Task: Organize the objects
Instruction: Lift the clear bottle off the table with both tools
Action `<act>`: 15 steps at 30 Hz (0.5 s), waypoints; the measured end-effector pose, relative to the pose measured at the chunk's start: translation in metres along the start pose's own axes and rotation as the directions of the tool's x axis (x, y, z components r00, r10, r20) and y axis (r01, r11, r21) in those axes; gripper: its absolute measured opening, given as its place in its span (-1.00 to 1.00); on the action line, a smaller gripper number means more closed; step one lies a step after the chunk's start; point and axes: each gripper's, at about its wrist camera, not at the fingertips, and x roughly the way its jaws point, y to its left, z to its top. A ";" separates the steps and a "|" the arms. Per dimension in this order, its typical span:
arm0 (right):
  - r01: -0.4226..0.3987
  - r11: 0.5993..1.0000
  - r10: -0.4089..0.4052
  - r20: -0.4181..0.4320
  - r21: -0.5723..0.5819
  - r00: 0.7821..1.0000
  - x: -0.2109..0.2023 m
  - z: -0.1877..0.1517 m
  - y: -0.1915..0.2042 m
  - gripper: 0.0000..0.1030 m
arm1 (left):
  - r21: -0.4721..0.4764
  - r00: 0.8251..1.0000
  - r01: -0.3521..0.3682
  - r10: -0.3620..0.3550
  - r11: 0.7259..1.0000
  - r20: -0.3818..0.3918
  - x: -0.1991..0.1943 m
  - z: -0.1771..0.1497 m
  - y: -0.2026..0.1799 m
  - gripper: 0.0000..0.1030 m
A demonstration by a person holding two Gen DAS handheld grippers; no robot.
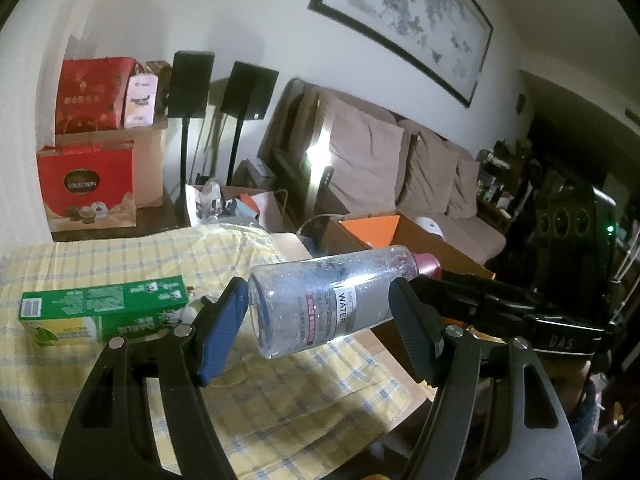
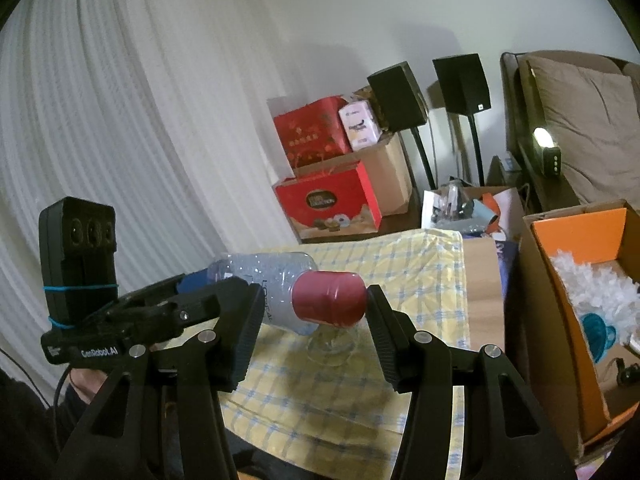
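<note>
A clear micellar water bottle (image 1: 320, 300) with a dark red cap (image 1: 429, 265) lies sideways in the air above the yellow checked cloth (image 1: 280, 412). My left gripper (image 1: 318, 320) is shut on the bottle's body. In the right wrist view the red cap (image 2: 330, 299) sits between the fingers of my right gripper (image 2: 312, 328); the jaws stand around the cap and neck with a gap on the left, so it is open. The left gripper (image 2: 120, 320) shows there at the left, holding the bottle (image 2: 264, 276). A green toothpaste box (image 1: 102, 310) lies on the cloth at the left.
An open cardboard box (image 2: 560, 320) with an orange flap and white filling stands to the right of the table. Red gift boxes (image 2: 328, 204), two black speakers on stands (image 2: 460, 84) and a brown sofa (image 1: 400, 168) lie beyond. A clear glass object (image 2: 332, 346) rests on the cloth.
</note>
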 end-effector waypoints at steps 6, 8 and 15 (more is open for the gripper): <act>0.001 1.000 -0.001 0.010 0.028 1.000 -0.008 0.001 -0.012 0.03 | -0.016 1.000 0.001 -0.001 1.000 -0.004 0.008 0.002 -0.009 0.36; 0.005 1.000 -0.006 0.016 0.026 1.000 -0.012 0.002 -0.014 0.03 | -0.018 1.000 0.003 -0.003 1.000 -0.005 0.009 0.003 -0.012 0.37; -0.008 0.998 0.007 0.028 0.056 1.000 -0.019 0.004 -0.026 0.03 | 0.004 1.000 -0.018 0.018 1.000 -0.017 0.013 0.010 -0.025 0.37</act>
